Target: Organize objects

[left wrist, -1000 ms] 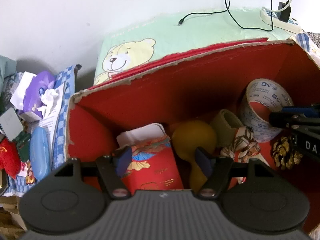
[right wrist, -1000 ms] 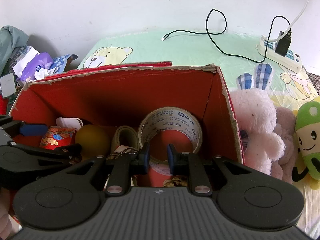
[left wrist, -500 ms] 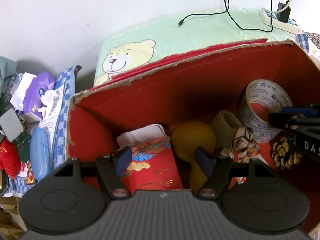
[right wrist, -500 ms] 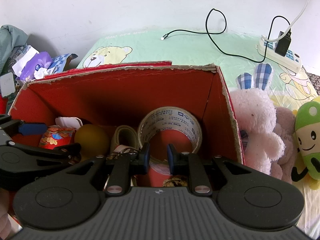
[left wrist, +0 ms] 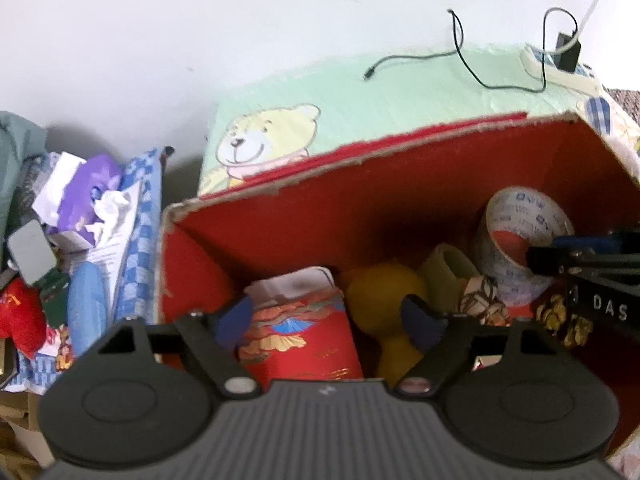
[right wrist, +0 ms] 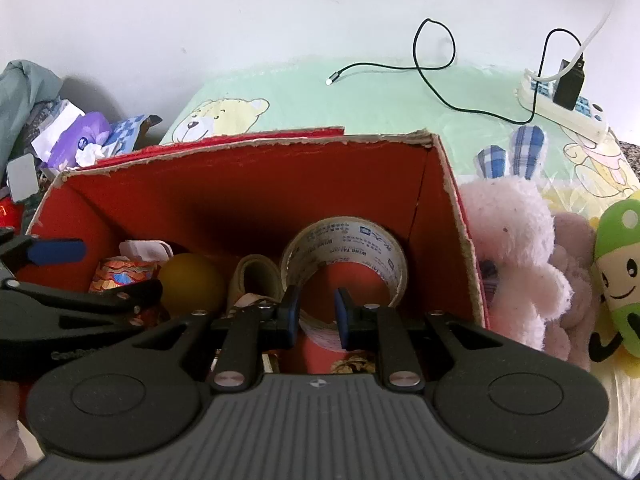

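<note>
Several small things sit packed in the red cardboard box (right wrist: pixel 444 184), which stands on a green bear-print sheet (right wrist: pixel 384 100). Along its floor from left to right lie a red patterned packet (left wrist: pixel 304 328) with a white card (left wrist: pixel 288 284) behind it, a yellow gourd-shaped object (left wrist: pixel 384 300), a beige roll (right wrist: pixel 256 276), and a large roll of printed packing tape (right wrist: pixel 344 248) standing on edge against the right wall. A patterned ribbon (left wrist: pixel 480 300) and a gold pinecone (left wrist: pixel 564 320) lie in front of the tape.

The left gripper (left wrist: pixel 332 320) hangs over the box's left part with its jaws spread wide and nothing between them; the packet and the gourd lie below. The right gripper (right wrist: pixel 316 312) sits low at the tape roll with a narrow gap between its jaws; the roll's lower rim lies in that gap, but the pads are not visibly pressed on it.

Right of the box lean a pink plush rabbit (right wrist: pixel 516 248) and a green plush toy (right wrist: pixel 620 280). A black cable (right wrist: pixel 432 64) and a white power strip (right wrist: pixel 560 108) rest on the sheet by the wall. Left of the box is a heap with a purple tissue pack (left wrist: pixel 88 196) and a blue case (left wrist: pixel 86 304).
</note>
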`<state>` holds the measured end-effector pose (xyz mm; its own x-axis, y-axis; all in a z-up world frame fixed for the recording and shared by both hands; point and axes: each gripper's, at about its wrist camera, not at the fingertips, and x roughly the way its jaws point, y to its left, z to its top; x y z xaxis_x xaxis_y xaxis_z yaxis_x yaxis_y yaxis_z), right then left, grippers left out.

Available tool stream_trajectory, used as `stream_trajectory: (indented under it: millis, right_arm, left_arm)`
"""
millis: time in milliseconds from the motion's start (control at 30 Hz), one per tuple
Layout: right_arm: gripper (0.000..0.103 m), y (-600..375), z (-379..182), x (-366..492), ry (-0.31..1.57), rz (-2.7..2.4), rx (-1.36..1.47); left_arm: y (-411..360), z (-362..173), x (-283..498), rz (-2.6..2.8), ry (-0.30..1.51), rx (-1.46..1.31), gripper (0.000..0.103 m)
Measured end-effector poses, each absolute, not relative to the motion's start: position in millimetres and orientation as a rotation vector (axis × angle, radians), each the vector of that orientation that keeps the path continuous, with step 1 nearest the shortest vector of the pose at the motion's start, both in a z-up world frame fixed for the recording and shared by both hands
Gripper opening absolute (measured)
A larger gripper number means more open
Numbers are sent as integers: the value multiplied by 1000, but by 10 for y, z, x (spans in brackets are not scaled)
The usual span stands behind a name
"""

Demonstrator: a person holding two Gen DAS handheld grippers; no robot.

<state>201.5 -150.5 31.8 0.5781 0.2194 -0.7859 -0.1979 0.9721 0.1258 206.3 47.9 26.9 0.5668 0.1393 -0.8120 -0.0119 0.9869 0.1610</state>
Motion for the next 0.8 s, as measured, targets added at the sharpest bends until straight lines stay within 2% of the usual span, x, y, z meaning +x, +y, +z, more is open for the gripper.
stream_trajectory:
  millis: [67, 300, 367, 600, 700, 800]
  right_arm:
    - [24, -1497, 358, 1981, 917, 242, 19]
    - [27, -1617, 581, 1803, 870, 247, 48]
    - [30, -1649, 635, 1738, 859, 240, 49]
    - [33, -1717, 826, 1537, 811, 227, 68]
    - [40, -1716, 881, 1456, 793, 220, 72]
    - [43, -1732, 943, 1361, 773, 215, 76]
  left_arm:
    - [480, 329, 2019, 119, 939, 144, 92]
    - [457, 570, 1804, 152, 873, 114, 93]
    - [429, 633, 1739, 159, 857, 108, 98]
    - [347, 836, 1512, 149, 819, 61, 98]
    - [300, 905, 1412, 135, 818, 56, 98]
    - [273, 959, 1323, 134, 823, 39, 98]
